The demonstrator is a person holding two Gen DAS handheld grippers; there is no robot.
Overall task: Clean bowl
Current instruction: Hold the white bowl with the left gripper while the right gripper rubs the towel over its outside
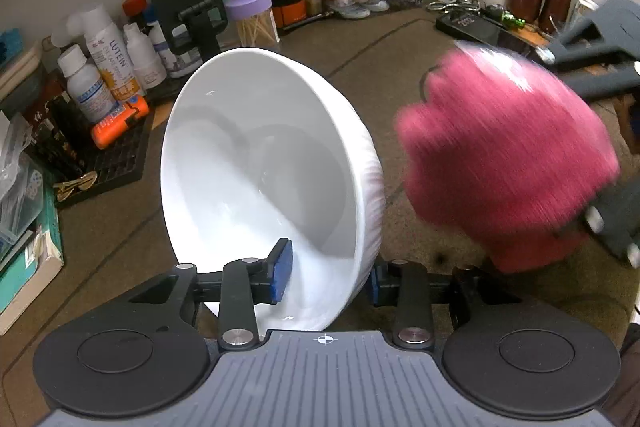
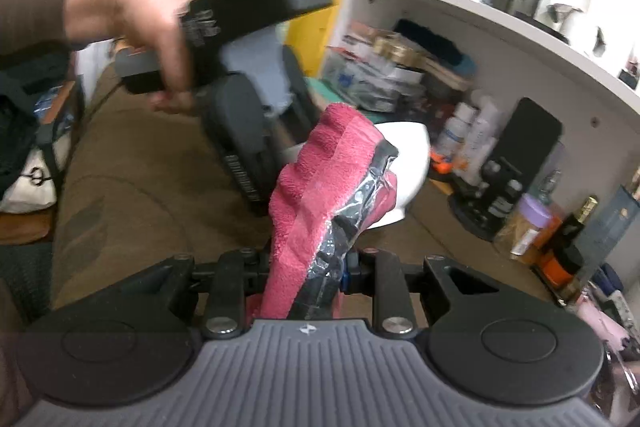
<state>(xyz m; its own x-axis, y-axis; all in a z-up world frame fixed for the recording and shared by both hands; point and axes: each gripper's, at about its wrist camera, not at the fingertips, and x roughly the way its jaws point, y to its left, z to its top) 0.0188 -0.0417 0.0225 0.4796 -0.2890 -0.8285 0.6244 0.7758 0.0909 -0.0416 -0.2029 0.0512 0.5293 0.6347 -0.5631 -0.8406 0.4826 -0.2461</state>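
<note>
White bowl (image 1: 264,163) tipped on its side over the brown tabletop (image 1: 400,39), rim wall between the left gripper (image 1: 332,277) jaws; whether the outer pad presses, can't tell. Glazed, stiff, prob slippery + breakable; rim's the only real hold. Right gripper (image 2: 306,273) clamped on soft red cloth (image 2: 320,179), near bowl's outside. Bottles (image 1: 100,67) crowd left/back, open room to the right.
</note>
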